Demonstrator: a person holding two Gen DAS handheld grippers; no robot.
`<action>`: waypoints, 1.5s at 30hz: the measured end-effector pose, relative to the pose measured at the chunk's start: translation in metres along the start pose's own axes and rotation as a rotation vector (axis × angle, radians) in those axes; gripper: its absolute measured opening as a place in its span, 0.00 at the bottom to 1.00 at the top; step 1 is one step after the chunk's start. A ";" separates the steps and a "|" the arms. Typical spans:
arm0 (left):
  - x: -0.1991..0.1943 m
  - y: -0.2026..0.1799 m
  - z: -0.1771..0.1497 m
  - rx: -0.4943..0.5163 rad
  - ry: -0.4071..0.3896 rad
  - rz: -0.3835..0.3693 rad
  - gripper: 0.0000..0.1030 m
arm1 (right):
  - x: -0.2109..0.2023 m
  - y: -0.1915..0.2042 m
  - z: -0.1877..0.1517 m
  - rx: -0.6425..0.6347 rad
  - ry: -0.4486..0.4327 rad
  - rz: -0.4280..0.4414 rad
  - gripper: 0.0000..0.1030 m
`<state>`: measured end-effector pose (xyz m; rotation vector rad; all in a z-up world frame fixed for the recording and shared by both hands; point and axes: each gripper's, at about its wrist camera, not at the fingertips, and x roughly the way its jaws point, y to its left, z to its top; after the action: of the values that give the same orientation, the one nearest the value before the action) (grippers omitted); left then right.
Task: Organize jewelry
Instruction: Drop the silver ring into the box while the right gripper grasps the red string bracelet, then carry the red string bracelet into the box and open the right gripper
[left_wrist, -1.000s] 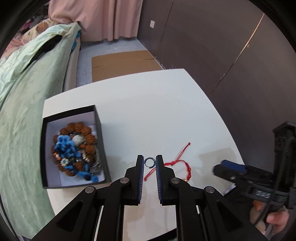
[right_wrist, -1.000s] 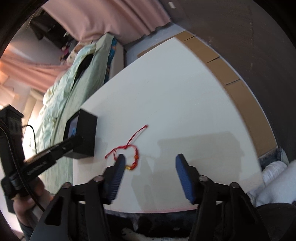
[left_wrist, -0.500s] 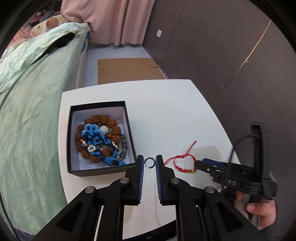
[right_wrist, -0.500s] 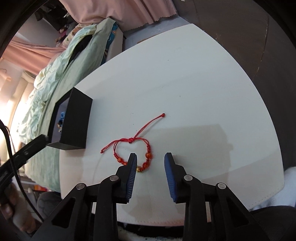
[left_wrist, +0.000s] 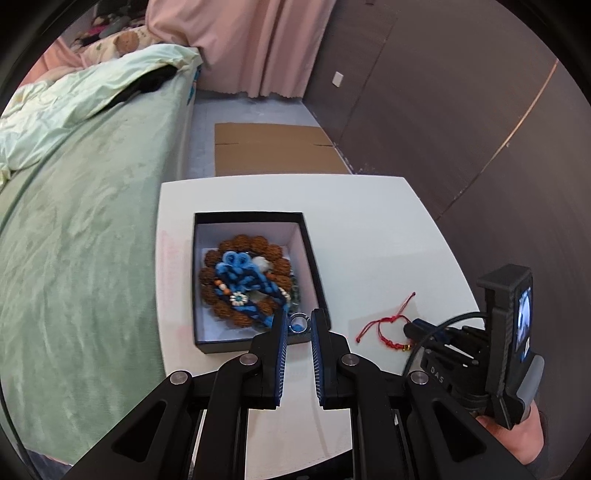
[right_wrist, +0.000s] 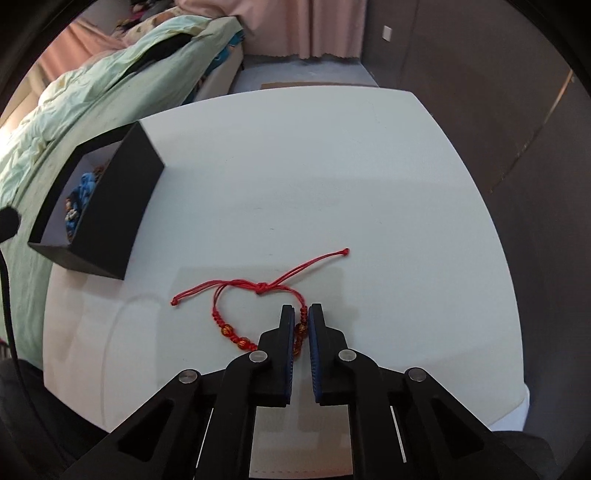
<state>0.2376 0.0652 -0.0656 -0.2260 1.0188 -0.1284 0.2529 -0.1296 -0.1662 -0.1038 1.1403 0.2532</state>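
My left gripper is shut on a small silver ring and holds it over the near right corner of the black jewelry box. The box holds brown bead bracelets and a blue knotted cord. A red cord bracelet with orange beads lies on the white table. My right gripper has closed on its beaded right side. The bracelet and the right gripper also show in the left wrist view. The box shows at the left of the right wrist view.
A bed with a green cover runs along the table's left side. Flat cardboard lies on the floor beyond the table. A dark wall stands to the right. Pink curtains hang at the back.
My left gripper carried the ring leftward from the table to over the box's corner. My right gripper moved down to the red bracelet and closed from wide open onto its beaded side.
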 end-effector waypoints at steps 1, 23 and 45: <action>0.000 0.001 0.000 0.002 -0.002 0.005 0.13 | -0.003 -0.002 0.000 0.008 -0.009 0.014 0.09; 0.019 0.008 0.030 -0.021 0.013 0.031 0.13 | -0.074 -0.046 0.008 0.181 -0.278 0.289 0.09; -0.024 0.053 0.018 -0.148 -0.105 -0.041 0.73 | -0.095 0.004 0.047 0.086 -0.304 0.412 0.09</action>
<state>0.2406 0.1241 -0.0499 -0.3845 0.9202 -0.0774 0.2564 -0.1293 -0.0600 0.2427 0.8587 0.5649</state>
